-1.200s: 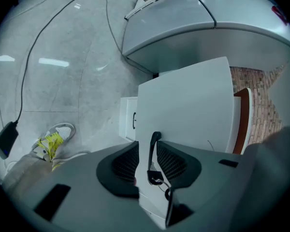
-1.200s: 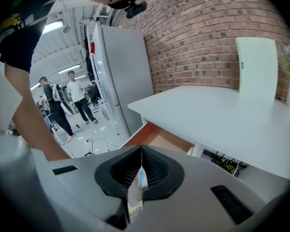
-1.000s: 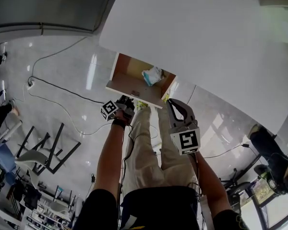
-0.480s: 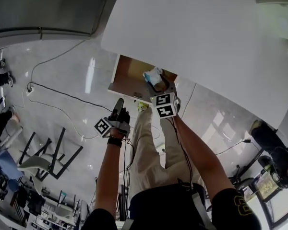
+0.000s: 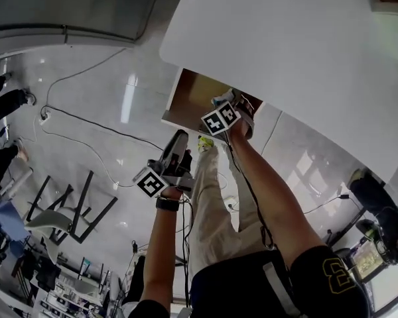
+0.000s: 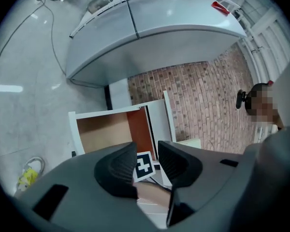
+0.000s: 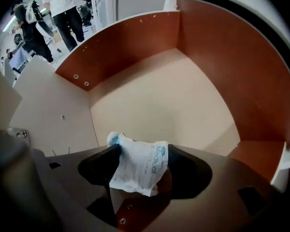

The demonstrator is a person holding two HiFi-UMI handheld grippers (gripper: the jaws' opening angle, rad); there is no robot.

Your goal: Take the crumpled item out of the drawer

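The wooden drawer (image 5: 192, 98) stands pulled out from under the white table (image 5: 285, 38). My right gripper (image 5: 225, 111) reaches down into it, its marker cube covering most of the crumpled item. In the right gripper view the crumpled white and blue packet (image 7: 137, 170) lies on the drawer floor (image 7: 154, 95) between the jaws of the right gripper (image 7: 144, 151), which are opening wide around it. My left gripper (image 5: 180, 138) hovers below the drawer front, away from it. Its jaws (image 6: 147, 153) stand apart with nothing between them, aimed at the drawer (image 6: 106, 132).
Cables (image 5: 86, 121) trail over the glossy floor, and a black chair frame (image 5: 66, 211) stands at the left. A small yellow object (image 5: 204, 143) lies by the drawer front. People (image 7: 63, 13) stand beyond the drawer. A grey cabinet (image 6: 150, 28) and a brick wall (image 6: 203, 95) lie ahead.
My right gripper has gone from beside the person's legs, jaws together, into the drawer and spread its jaws around the packet. The left gripper has drawn back from the drawer front.
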